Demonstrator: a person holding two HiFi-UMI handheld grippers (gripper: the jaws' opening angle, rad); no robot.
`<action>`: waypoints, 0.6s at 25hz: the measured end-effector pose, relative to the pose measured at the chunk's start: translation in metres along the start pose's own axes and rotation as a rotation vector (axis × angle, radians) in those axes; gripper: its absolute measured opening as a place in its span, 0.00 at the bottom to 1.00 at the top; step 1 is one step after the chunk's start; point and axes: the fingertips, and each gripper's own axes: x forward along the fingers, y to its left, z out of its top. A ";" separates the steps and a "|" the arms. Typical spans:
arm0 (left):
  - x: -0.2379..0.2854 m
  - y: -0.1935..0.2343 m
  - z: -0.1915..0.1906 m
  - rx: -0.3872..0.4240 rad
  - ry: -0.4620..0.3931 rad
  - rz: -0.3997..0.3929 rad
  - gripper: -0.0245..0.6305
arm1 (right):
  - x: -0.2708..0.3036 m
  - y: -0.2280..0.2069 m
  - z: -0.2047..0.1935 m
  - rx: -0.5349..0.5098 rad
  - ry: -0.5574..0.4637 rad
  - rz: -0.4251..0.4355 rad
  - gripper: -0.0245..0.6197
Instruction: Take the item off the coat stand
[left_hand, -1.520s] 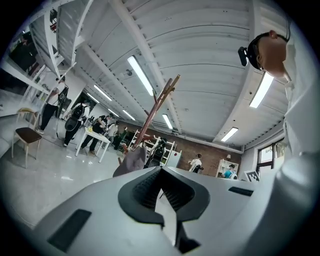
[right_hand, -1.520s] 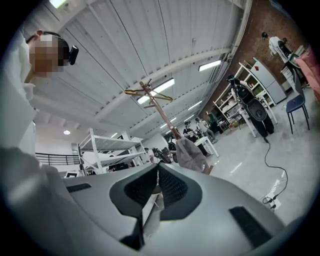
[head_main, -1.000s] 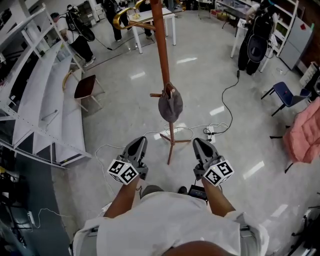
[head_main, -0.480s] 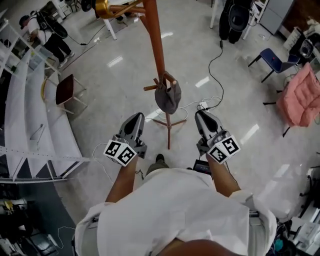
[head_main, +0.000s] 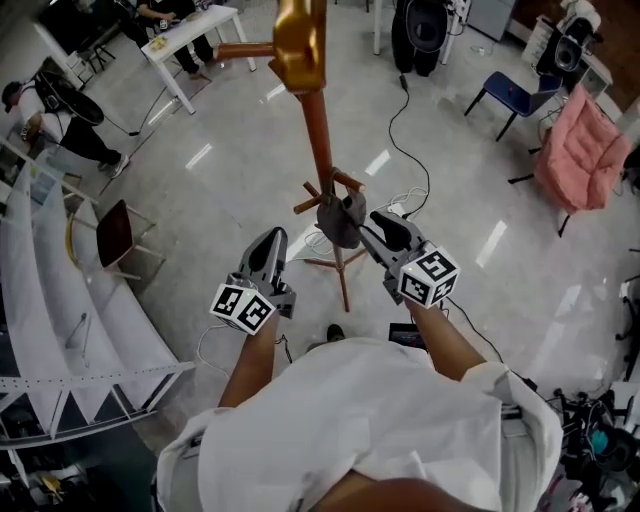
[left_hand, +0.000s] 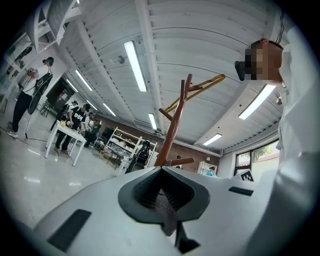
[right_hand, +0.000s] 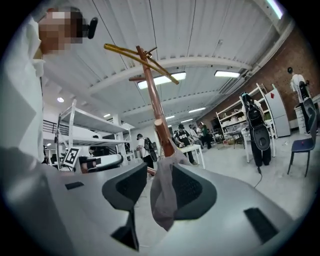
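Person's white shirt (head_main: 350, 420) fills the bottom of the head view, both forearms reaching forward.

Left gripper (head_main: 272, 242): jaws pressed together, nothing between them. It is held left of the stand's feet and apart from them.

Right gripper (head_main: 372, 226): jaws spread, tips at the right edge of the grey cap (head_main: 338, 222). In the right gripper view the cap hangs down inside the gap. It lies against the right-hand pad, with open space between it and the left-hand pad (right_hand: 122, 187). Not pinched.

The cap hangs at the low cluster of pegs (head_main: 312, 203) on the coat stand (head_main: 320, 140). Which peg carries it cannot be told.

Stand feet (head_main: 335, 265) splay on glossy floor (head_main: 230, 160). A white cable (head_main: 400, 215) coils close around them, and a black cable (head_main: 400, 120) runs off behind.

Left: open floor as far as the brown chair (head_main: 115, 235) and white shelving (head_main: 60, 300).

Right: open floor as far as the blue chair (head_main: 505, 95) and pink garment (head_main: 575, 150).

Far: white table (head_main: 190, 30) with people beside it.
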 end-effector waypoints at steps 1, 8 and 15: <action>0.002 -0.001 -0.001 0.002 0.011 -0.006 0.06 | 0.003 -0.003 -0.005 0.003 0.025 -0.016 0.27; 0.018 -0.016 -0.011 -0.014 -0.015 0.016 0.06 | 0.000 -0.033 -0.034 0.038 0.173 0.015 0.27; -0.008 -0.003 0.007 -0.007 -0.061 0.120 0.06 | 0.030 -0.024 -0.039 0.025 0.253 0.113 0.17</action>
